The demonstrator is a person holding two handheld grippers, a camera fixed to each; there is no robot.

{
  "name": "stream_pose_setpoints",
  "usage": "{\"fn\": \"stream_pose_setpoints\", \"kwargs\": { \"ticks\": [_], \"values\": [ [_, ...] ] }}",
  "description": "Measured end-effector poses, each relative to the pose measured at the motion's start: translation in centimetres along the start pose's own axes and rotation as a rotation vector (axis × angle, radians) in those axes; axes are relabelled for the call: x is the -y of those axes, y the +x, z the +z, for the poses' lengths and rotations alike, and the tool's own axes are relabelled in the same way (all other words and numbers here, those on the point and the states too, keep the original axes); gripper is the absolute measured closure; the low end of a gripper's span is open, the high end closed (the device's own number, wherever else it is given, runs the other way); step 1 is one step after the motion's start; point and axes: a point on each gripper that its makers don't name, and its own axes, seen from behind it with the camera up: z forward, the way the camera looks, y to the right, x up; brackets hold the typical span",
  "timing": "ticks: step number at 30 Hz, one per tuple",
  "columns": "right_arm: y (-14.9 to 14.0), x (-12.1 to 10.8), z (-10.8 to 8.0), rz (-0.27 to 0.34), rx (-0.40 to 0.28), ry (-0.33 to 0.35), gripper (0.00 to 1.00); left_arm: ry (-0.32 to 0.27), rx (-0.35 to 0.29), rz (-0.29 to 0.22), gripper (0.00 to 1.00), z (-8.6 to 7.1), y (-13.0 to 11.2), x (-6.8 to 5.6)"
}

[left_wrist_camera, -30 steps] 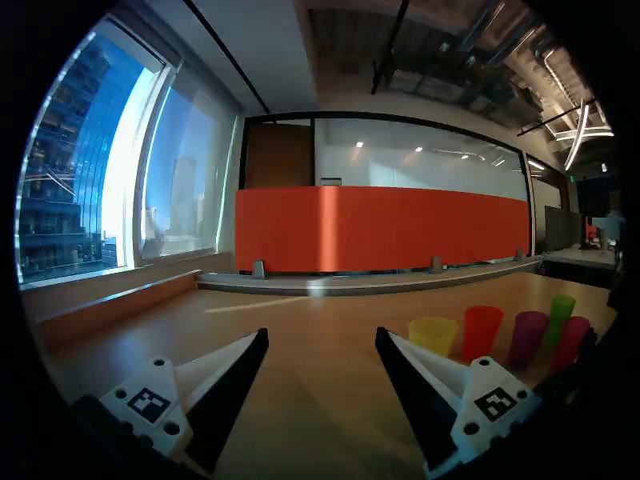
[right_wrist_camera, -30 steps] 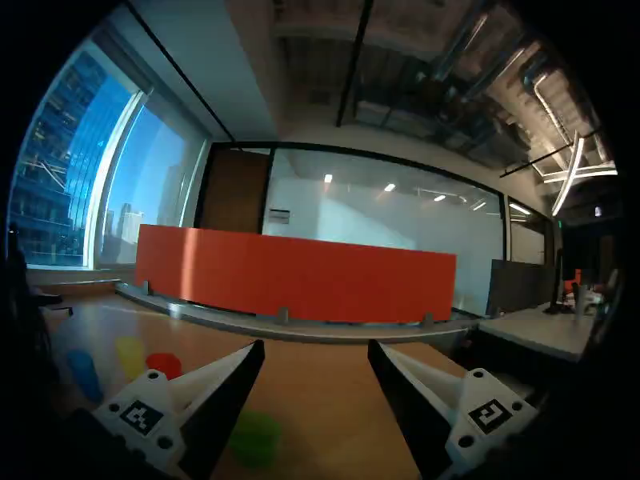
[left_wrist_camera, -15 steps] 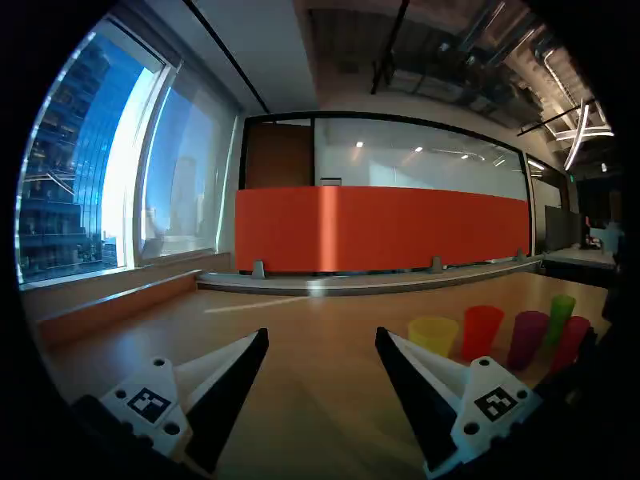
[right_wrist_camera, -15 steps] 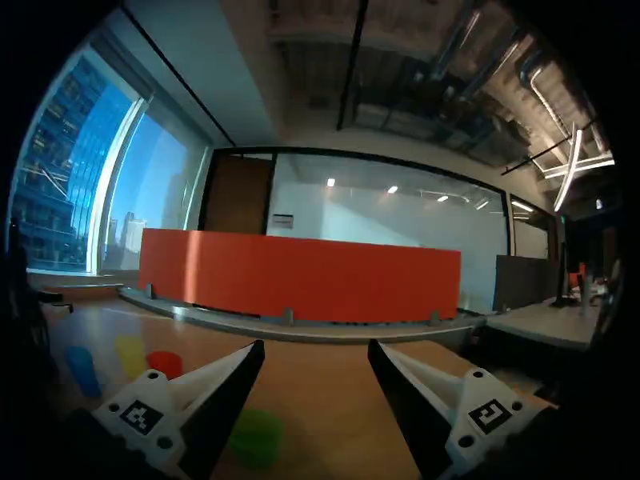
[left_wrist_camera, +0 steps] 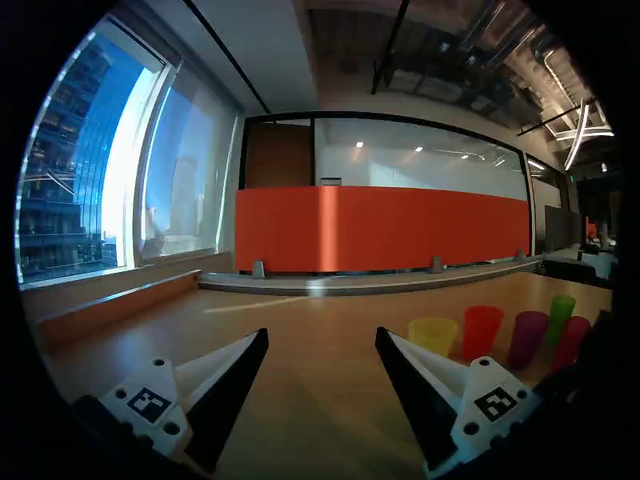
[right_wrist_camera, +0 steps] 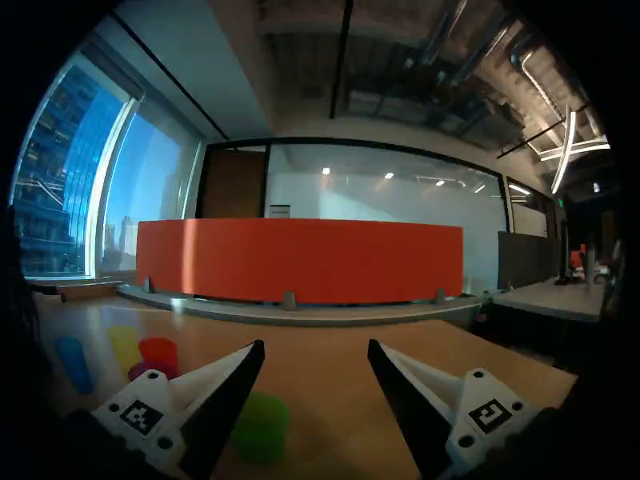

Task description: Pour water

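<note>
In the left gripper view my left gripper (left_wrist_camera: pixel 322 354) is open over a wooden table (left_wrist_camera: pixel 320 320), nothing between its fingers. To its right stand a yellow cup (left_wrist_camera: pixel 433 334), a red cup (left_wrist_camera: pixel 482 328), a purple cup (left_wrist_camera: pixel 528 337), a green cup (left_wrist_camera: pixel 561 314) and a pink cup (left_wrist_camera: pixel 571 342). In the right gripper view my right gripper (right_wrist_camera: pixel 314 362) is open and empty. A green cup (right_wrist_camera: pixel 261 427) sits just beside its left finger. Farther left are a red cup (right_wrist_camera: pixel 159 350), a purple cup (right_wrist_camera: pixel 141 370) behind the finger, a yellow cup (right_wrist_camera: pixel 126 345) and a blue cup (right_wrist_camera: pixel 73 362).
An orange partition (left_wrist_camera: pixel 376 228) on a metal rail closes the table's far side, with a glass wall behind it. Tall windows (left_wrist_camera: pixel 96 192) run along the left. Another desk (right_wrist_camera: pixel 552 300) stands to the right.
The right gripper has tilted down and swung a little, so the cups at its left rise in view and the green cup looks closer. The left gripper has stayed still.
</note>
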Motion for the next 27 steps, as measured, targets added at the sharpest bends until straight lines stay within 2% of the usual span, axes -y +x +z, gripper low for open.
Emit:
{"fn": "stream_pose_setpoints", "kwargs": {
  "ticks": [12, 27],
  "values": [
    [-1.9, -1.0, 0.6, 0.037, 0.035, -0.008, 0.0, 0.0, 0.0, 0.0, 0.0, 0.0, 0.0, 0.1],
    [-2.9, -0.9, 0.8, 0.025, 0.058, -0.013, 0.0, 0.0, 0.0, 0.0, 0.0, 0.0, 0.0, 0.2]
  ]
}}
